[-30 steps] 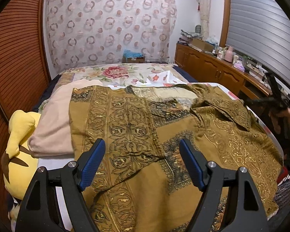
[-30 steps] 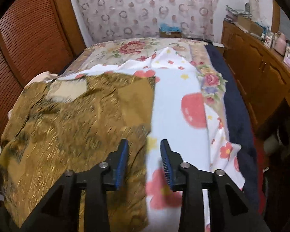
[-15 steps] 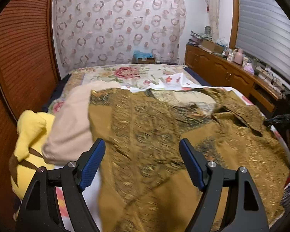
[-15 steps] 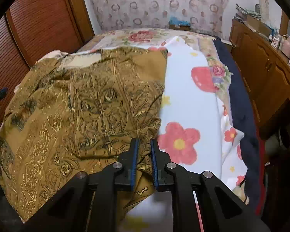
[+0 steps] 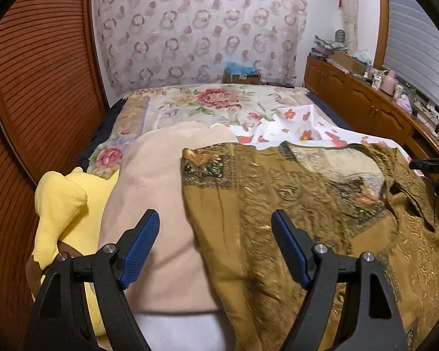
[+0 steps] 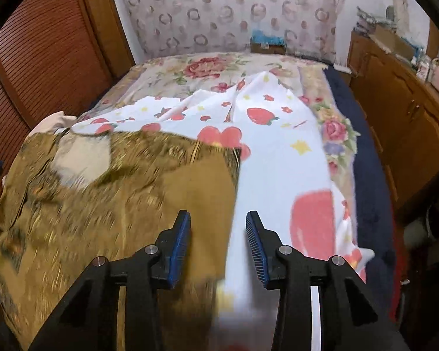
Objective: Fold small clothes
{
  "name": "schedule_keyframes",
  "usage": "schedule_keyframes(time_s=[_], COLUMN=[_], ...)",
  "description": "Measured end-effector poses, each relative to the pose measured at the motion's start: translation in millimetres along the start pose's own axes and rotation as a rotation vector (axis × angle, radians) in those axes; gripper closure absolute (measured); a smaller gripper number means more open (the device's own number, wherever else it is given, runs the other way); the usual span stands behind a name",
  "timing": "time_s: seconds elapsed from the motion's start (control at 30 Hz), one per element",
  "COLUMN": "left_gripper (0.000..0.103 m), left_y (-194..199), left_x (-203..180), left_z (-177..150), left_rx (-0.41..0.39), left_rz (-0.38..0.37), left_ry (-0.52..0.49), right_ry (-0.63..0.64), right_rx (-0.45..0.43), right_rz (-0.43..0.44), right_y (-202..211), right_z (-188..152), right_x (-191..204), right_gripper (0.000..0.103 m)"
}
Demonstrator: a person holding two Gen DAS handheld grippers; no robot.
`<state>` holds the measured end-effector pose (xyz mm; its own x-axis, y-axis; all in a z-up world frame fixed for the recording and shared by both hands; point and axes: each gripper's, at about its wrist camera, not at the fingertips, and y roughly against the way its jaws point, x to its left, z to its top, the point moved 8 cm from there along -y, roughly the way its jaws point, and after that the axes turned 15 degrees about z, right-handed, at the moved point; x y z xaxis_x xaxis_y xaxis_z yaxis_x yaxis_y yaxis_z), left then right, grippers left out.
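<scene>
A bed (image 5: 207,102) under a floral cover fills the room in front of you. The gold patterned shirt (image 5: 322,219) is your landmark; it lies spread flat across the near part of the bed. Beyond the shirt and to its right lies a white sheet with red fruit prints (image 6: 278,152). Against the shirt's left edge sits a folded beige cloth (image 5: 158,193), and left of that a yellow plush toy (image 5: 61,204). A small cardboard box (image 5: 243,77) sits far beyond the shirt; its contents are unclear. Your left gripper (image 5: 215,242) hangs over the shirt's left edge, jaws wide apart, empty. Your right gripper (image 6: 218,239) hangs over the shirt's right edge, jaws apart, gripping nothing.
</scene>
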<state>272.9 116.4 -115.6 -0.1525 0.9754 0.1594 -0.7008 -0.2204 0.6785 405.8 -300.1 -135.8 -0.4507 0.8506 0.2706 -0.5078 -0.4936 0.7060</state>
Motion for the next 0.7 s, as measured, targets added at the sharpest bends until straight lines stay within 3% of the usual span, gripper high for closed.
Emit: schedule_keyframes(time_s=[0.1,0.2,0.23,0.3,0.37,0.6,0.7], left_gripper=[0.024,0.024,0.024,0.024,0.024,0.024,0.024], left_y=[-8.9,-18.3,-21.6,-24.4,-27.3,-41.0,-46.7], left_x=[1.1,2.6,2.5,3.3,3.1,0.4,-2.0], left_z=[3.0,6.2,6.7,7.6,9.0,11.0,12.3], left_rx=[0.015,0.028,0.034,0.036,0.036,0.056,0.063], left_rz=[-0.006,-0.004,-0.002,0.003,0.003,-0.001,-0.018], left_ry=[0.006,0.007,0.005,0.000,-0.002,-0.002,-0.005], right_ry=[-0.007,0.011,0.042,0.101,0.064,0.033,0.024], right_rx=[0.018,0.028,0.007,-0.126,-0.201,-0.107,-0.089], right_rz=[0.013,0.053,0.047,0.033,0.055,0.008,-0.003], right_y=[-16.2,-22.8,-19.8,1.3,15.5,-2.3,-4.2], right_z=[12.7,26.7,32.4,49.3,59.8,43.5,35.9], right_x=[-8.3,-6.2,-3.0,3.7,1.7,-9.5,-12.4], right_gripper=[0.062,0.102,0.102,0.102,0.102,0.101,0.094])
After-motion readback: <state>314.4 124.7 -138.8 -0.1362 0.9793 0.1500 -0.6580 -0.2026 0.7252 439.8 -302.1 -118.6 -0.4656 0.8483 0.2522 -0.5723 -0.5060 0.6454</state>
